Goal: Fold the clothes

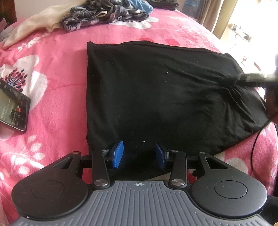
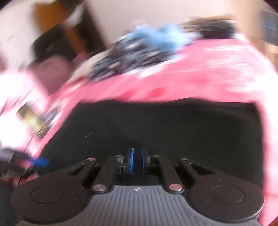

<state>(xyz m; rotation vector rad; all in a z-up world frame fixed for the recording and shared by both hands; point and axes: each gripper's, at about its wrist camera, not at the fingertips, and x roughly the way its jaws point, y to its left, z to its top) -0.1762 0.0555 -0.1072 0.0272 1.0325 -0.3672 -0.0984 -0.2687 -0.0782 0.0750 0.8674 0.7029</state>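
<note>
Flat on the pink blanket (image 1: 60, 73) lies the black garment (image 1: 156, 97), folded into a rough rectangle. At its right edge the right gripper (image 2: 137, 162) pinches the cloth, blue pads together with fabric between, and wrinkles fan out from that grip. The left gripper (image 1: 139, 154) hovers at the near edge, fingers apart, clamping nothing. A phone (image 1: 12, 107) lies to the left on the blanket. More clothes (image 1: 104, 13) are heaped at the far side.

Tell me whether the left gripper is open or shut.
Open: the left gripper has a wide gap between its blue pads, poised over the black fabric garment's near edge.
</note>
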